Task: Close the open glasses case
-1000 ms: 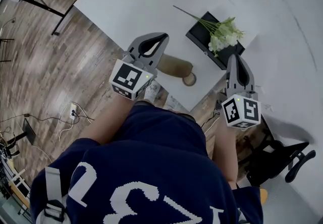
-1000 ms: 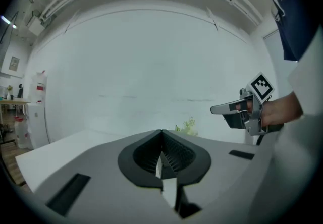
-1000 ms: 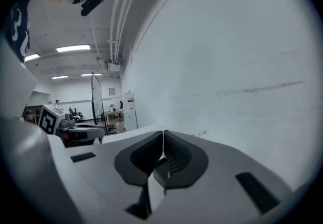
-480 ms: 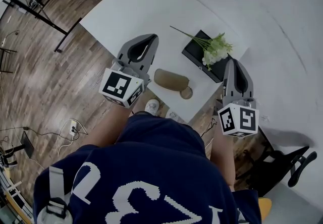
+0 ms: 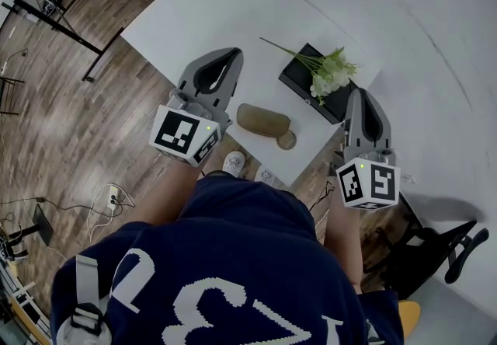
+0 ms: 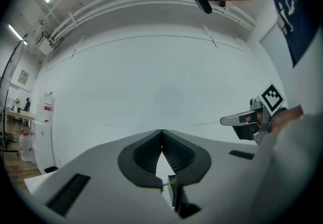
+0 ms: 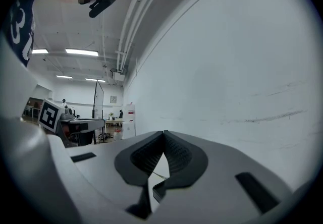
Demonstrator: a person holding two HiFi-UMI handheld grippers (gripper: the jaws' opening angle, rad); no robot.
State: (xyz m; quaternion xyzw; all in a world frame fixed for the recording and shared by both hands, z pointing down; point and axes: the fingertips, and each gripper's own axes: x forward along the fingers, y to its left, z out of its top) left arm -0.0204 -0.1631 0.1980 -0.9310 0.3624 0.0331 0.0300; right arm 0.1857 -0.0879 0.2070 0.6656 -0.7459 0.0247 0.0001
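Note:
A tan oblong glasses case [image 5: 262, 119] lies on the white table [image 5: 225, 1] near its front edge, with a small round brown piece [image 5: 287, 141] at its right end. I cannot tell from here whether its lid is up. My left gripper [image 5: 234, 53] hovers over the table just left of the case, with its jaws shut and empty. My right gripper [image 5: 360, 91] hangs to the right of the case, off the table's corner, also shut on nothing. In each gripper view the left gripper [image 6: 161, 130] and the right gripper [image 7: 163, 131] point level at a white wall.
A black box [image 5: 311, 87] with a sprig of white flowers [image 5: 330, 73] on it lies behind the case, to the right. A white wall runs along the right. A black chair [image 5: 435, 246] stands at the lower right. Cables [image 5: 109, 196] lie on the wooden floor at the left.
Both grippers have risen. The left one has drawn off to the left, uncovering the whole case. In the last half second little has moved.

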